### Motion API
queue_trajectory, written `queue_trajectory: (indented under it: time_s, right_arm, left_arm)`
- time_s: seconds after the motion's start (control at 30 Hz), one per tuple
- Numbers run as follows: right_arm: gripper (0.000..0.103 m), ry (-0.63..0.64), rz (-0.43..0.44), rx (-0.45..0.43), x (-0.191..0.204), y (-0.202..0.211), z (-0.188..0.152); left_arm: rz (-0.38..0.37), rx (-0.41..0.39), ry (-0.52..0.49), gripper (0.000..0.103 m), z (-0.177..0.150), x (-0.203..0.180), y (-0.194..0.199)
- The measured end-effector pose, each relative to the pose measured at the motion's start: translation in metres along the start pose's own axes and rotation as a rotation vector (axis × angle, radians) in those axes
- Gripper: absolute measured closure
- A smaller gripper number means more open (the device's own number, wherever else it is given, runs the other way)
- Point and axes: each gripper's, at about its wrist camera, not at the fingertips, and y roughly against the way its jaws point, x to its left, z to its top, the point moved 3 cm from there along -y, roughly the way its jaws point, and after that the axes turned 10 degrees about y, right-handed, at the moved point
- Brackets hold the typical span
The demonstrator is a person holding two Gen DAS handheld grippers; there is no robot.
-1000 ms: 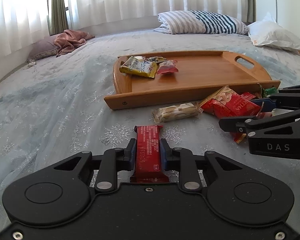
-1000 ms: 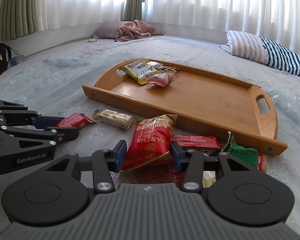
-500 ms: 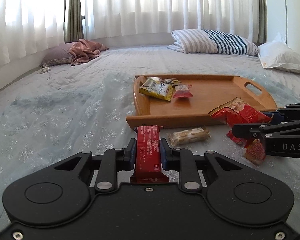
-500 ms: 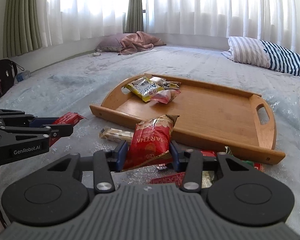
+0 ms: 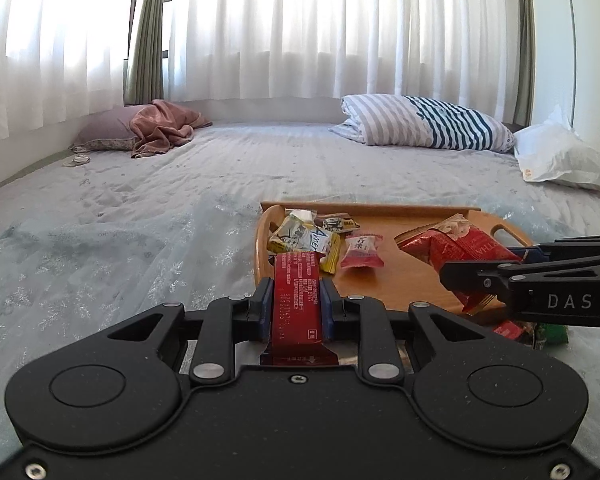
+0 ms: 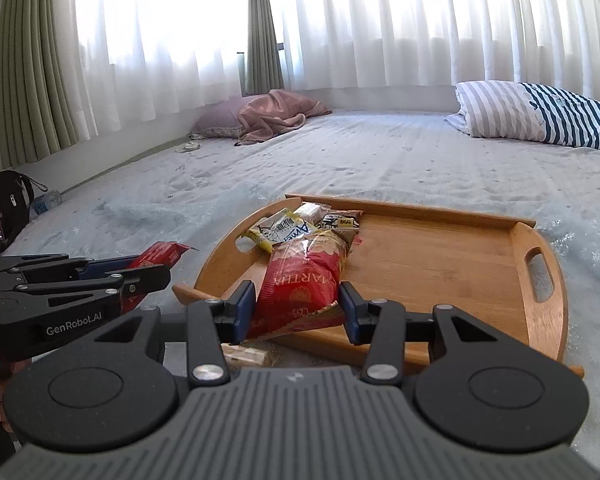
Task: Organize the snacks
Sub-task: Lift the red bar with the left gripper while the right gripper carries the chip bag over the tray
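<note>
Above the wooden tray | left gripper fingers clamp red bar | right gripper fingers hold red chip bag | advice: lower both onto bare wood beside yellow packet, then release.

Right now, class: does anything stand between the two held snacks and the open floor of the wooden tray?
Nothing visible blocks the way. The left gripper holds the red bar, the right gripper the red bag; the wooden tray is bare except for packets in one corner.
</note>
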Motion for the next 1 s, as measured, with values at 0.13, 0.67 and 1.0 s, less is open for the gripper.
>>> queue_trajectory:
  time_s: [0.13, 0.67, 1.0]
  right_arm:
    - [0.053, -0.020, -0.017, 0.001, -0.008, -0.015, 0.006]
    - [0.053, -0.144, -0.139, 0.048, -0.058, -0.070, 0.005]
    - [0.053, -0.163, -0.145, 0.094, -0.056, -0.088, -0.005]
  left_arm:
    - [-0.003, -0.007, -0.003, 0.080, 0.010, -0.001, -0.017]
    - [0.000, 0.037, -0.022, 0.080, 0.021, 0.008, -0.083]
    - [-0.035, 0.092, -0.032, 0.080, 0.007, -0.001, -0.113]
